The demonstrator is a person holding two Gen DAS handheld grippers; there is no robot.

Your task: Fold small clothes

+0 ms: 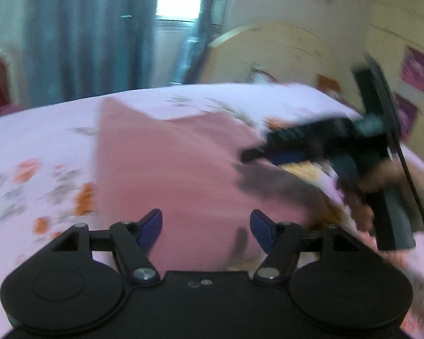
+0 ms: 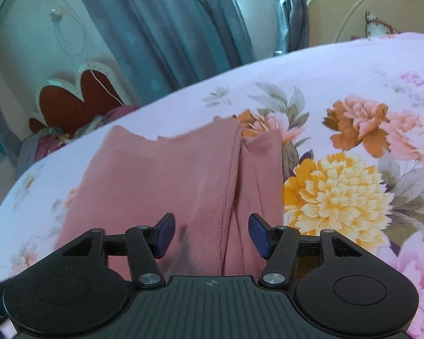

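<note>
Pink garment (image 2: 183, 186) lies flat on the floral bedsheet (image 2: 353, 84), already partly folded: right wrist view shows one panel laid over the body, with a lengthwise crease running from 12 toward 6 and a narrower strip showing past it at 1 o'clock. Far edge is uneven, with a notch at 11.

Left gripper (image 1: 206, 230): jaws apart, nothing between the blue pads (image 1: 152, 223), only cloth lying below them. Its view is motion-blurred.

Right gripper (image 2: 211, 233): jaws apart too, hovering over the near end of the garment, straddling the crease line; no cloth pinched. It also shows in the left view at 3 o'clock, reaching across the garment's right edge, held by a hand (image 1: 381, 180).

Judgement: at least one side fold is done and neither tong holds anything, so this reads as between grasps. Left to do, likely: a crosswise fold bringing the near end to the far end, then flattening. Whether the left side has been folded in can't be told.
</note>
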